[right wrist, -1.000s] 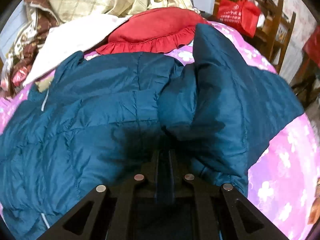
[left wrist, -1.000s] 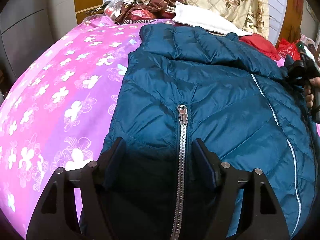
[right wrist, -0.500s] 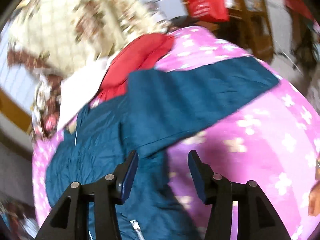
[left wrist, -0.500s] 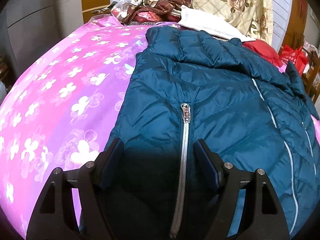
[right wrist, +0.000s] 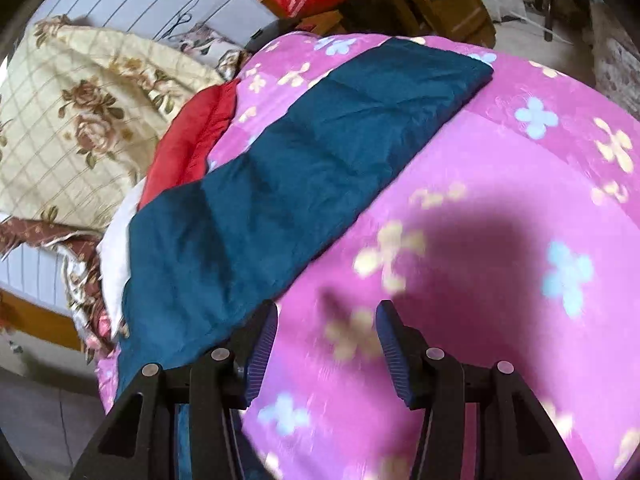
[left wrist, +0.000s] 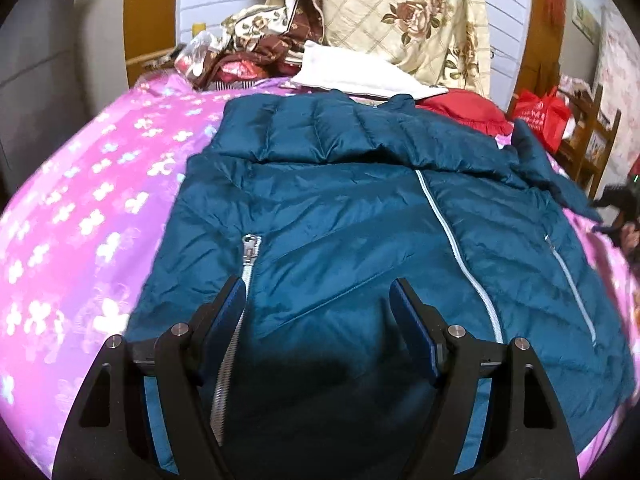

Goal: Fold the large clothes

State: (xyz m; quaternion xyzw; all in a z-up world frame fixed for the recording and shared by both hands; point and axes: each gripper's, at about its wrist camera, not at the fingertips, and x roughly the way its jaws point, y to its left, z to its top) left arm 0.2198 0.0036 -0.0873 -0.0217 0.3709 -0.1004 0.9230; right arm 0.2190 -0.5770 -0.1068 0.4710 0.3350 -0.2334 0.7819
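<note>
A teal quilted puffer jacket (left wrist: pixel 340 232) lies front up on a pink flowered bedspread (left wrist: pixel 80 220), zipper (left wrist: pixel 246 264) partly closed. My left gripper (left wrist: pixel 318 304) is open and empty, hovering just above the jacket's lower front. In the right wrist view one teal sleeve (right wrist: pixel 304 148) lies stretched out flat across the bedspread (right wrist: pixel 500 208). My right gripper (right wrist: pixel 326 334) is open and empty, just beside the sleeve's near edge, over bare bedspread. The right gripper also shows in the left wrist view (left wrist: pixel 624 204) at the far right edge.
A red cushion (left wrist: pixel 464 110), a white cloth (left wrist: pixel 360 76) and a cream rose-patterned quilt (left wrist: pixel 408 24) pile up at the bed's head. A red bag (left wrist: pixel 540 116) and wooden furniture (left wrist: pixel 588 148) stand beyond the bed's right side.
My right gripper has let go of the sleeve, opened and swung out to the right; the sleeve now lies laid out flat. My left gripper has shifted slightly right over the jacket.
</note>
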